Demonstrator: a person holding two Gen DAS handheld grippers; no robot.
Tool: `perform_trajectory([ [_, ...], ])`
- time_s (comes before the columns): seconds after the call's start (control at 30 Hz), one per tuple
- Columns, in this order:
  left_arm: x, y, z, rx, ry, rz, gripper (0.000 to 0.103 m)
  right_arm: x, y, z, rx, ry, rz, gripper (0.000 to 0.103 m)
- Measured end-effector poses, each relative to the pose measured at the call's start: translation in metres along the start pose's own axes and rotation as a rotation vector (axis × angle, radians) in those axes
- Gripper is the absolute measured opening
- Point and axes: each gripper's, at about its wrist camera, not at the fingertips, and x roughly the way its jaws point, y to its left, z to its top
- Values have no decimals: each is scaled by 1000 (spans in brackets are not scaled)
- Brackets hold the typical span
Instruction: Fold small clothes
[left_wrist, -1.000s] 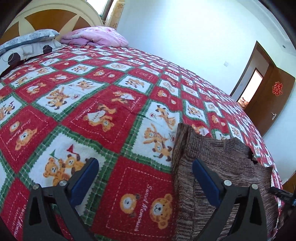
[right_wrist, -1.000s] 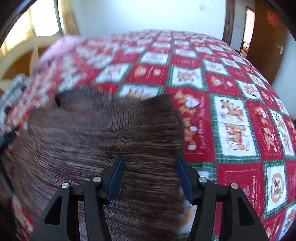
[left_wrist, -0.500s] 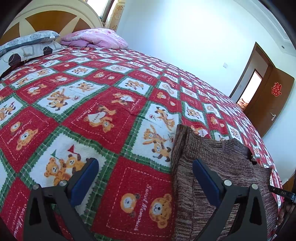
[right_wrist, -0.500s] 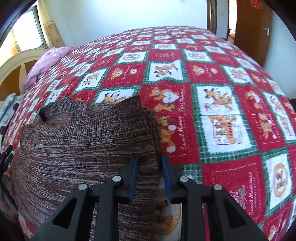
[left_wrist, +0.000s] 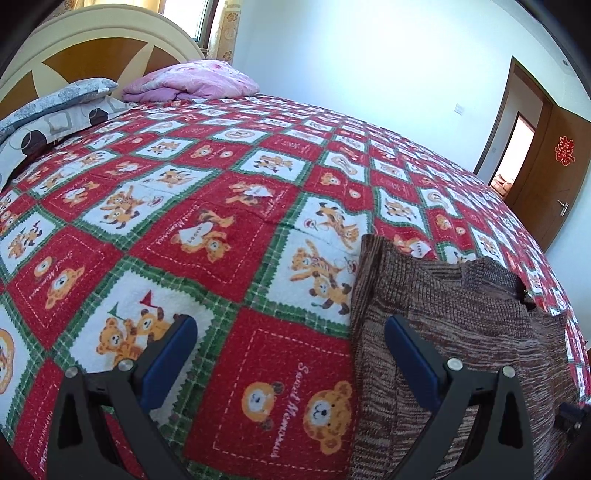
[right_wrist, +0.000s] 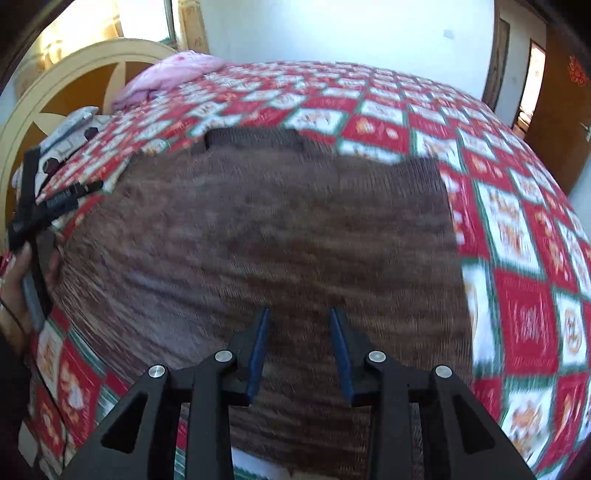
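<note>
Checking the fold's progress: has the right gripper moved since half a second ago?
Yes. The right gripper has moved left: then at the sweater's right edge, it now hangs over its middle, nearer the headboard. Its fingers have just opened, nothing between them.

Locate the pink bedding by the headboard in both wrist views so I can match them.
Left wrist: pink bedding at upper left of centre, on the far end of the quilt, just right of the headboard.
Right wrist: pink bedding, blurred, at upper left, again right of the headboard.
Shared landmark: the brown knit sweater lying on the quilt.
</note>
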Motion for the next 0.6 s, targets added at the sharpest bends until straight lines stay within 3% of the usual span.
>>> perform_trajectory([
  [0.33,0,-1,-1,0,-1,-12,103,-11,-18,-29,24,-21,18,39],
  [0.6,-3,6,-2,-25,30,-78,103,-16,-10,-37,20,-33,-31,40],
])
